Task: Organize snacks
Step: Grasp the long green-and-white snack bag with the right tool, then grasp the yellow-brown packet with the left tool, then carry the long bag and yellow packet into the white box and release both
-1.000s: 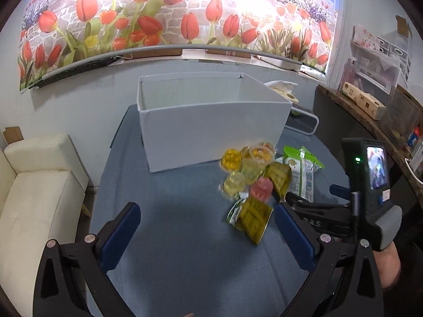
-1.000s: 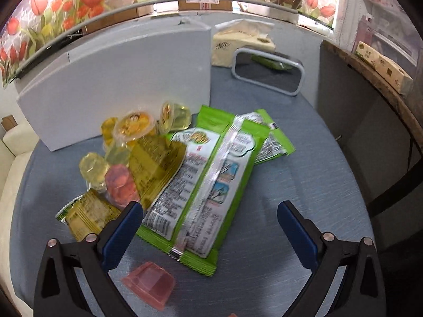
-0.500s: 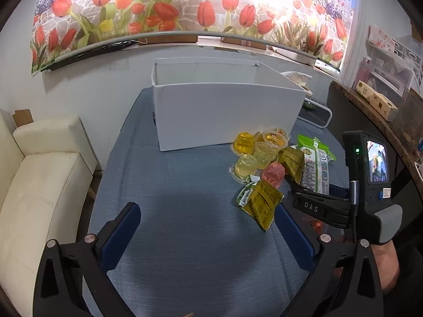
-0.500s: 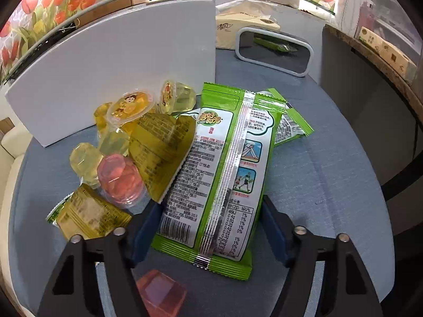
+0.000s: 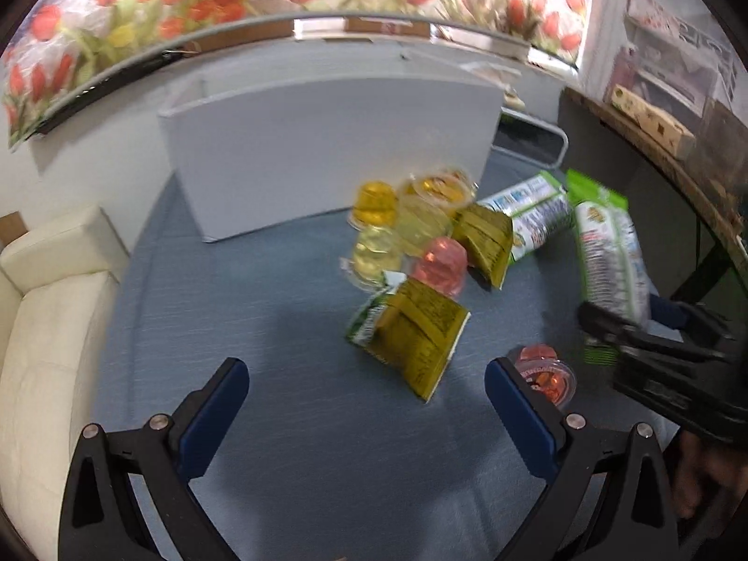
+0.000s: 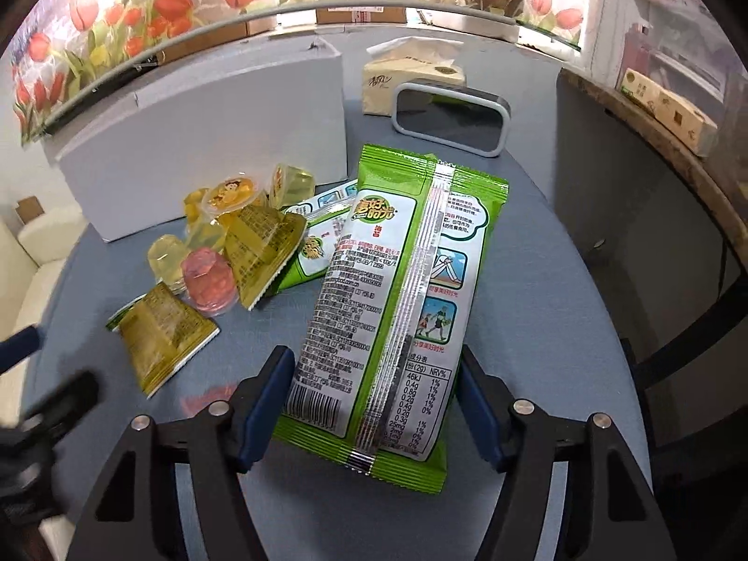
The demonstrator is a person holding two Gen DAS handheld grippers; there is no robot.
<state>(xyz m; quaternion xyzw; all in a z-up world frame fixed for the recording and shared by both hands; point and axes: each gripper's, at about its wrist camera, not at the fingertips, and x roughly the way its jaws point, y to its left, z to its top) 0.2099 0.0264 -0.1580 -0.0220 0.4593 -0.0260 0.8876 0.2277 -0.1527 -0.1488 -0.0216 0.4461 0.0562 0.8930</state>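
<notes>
**Snacks on the blue table: one green packet gripped, the rest loose beside the white box**

Left wrist view. Snacks lie in a loose cluster on the blue-grey cloth-covered table [image 5: 262,327], in front of the open white rectangular box [image 5: 327,149]. The cluster holds clear yellow jelly cups [image 5: 374,201], a pink jelly cup [image 5: 442,264] and two olive-yellow foil sachets, one near the cups [image 5: 486,240] and one closer to the camera [image 5: 413,332]. A green and white printed snack packet [image 5: 533,215] lies behind them, touching the sachet near the cups. A red jelly cup [image 5: 544,371] sits apart, just beside the right blue pad of the left gripper [image 5: 367,397]. This gripper hovers above the table with its jaws spread wide and nothing between them. At the right edge, the black right gripper [image 5: 622,322] holds a second green and white packet [image 5: 607,262], tilted and raised off the cloth. The picture is blurred.

Right wrist view. The right gripper [image 6: 376,402] is half closed on the long green and white plastic snack packet [image 6: 397,290]; its blue pads [image 6: 264,402] press both long edges near the lower end, and its jaws have just been closing. The packet's seam side faces the camera. Beneath it lies the other green packet [image 6: 318,229], with the sachets [image 6: 161,332], the pink cup [image 6: 208,280] and the yellow cups [image 6: 233,194] to the left. Beyond stand the white box [image 6: 210,131], a tissue pack [image 6: 406,79] and a grey-framed mirror [image 6: 449,112]. Part of the left gripper, blurred, enters at the left edge [image 6: 28,374].
</notes>
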